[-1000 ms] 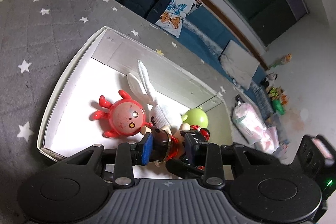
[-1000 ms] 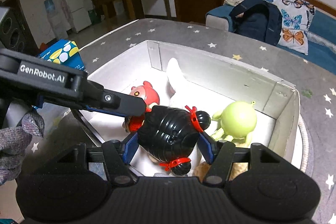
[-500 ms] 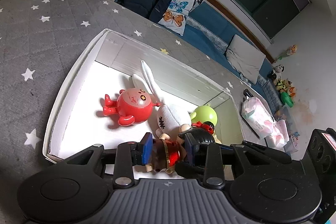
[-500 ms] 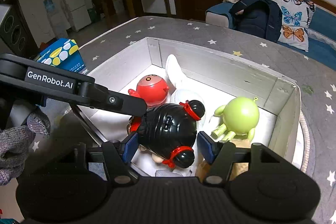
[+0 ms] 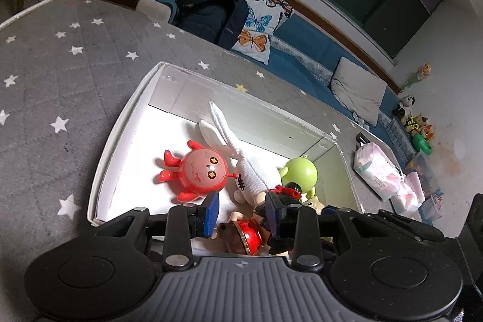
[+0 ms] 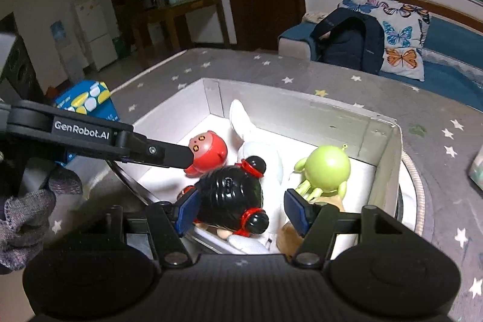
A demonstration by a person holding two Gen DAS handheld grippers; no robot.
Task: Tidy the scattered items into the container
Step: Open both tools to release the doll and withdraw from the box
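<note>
A doll with black hair buns and red ties point(image 6: 229, 192) lies at the near edge of the white box point(image 6: 302, 110). My right gripper point(image 6: 241, 212) is open around its head, with a clear gap at the right pad. My left gripper point(image 5: 243, 212) is shut on the doll's red body point(image 5: 244, 234); its finger point(image 6: 151, 148) crosses the right wrist view from the left. In the box point(image 5: 123, 122) also lie a red round toy point(image 5: 202, 171), a white rabbit plush point(image 5: 256, 174), a green round toy point(image 5: 300, 171) and a tan plush point(image 6: 289, 234), which is partly hidden.
The box sits on a grey star-patterned mattress point(image 5: 60, 74). Pink packs point(image 5: 377, 171) lie at its right edge, and a blue carton point(image 6: 84, 98) stands beyond the left edge. A gloved hand point(image 6: 24, 216) holds the left gripper. A backpack point(image 6: 347, 41) rests on the sofa behind.
The right gripper has drawn back and up from the doll's head, leaving a gap at its right pad. The doll's body now sits deeper between the left fingers.
</note>
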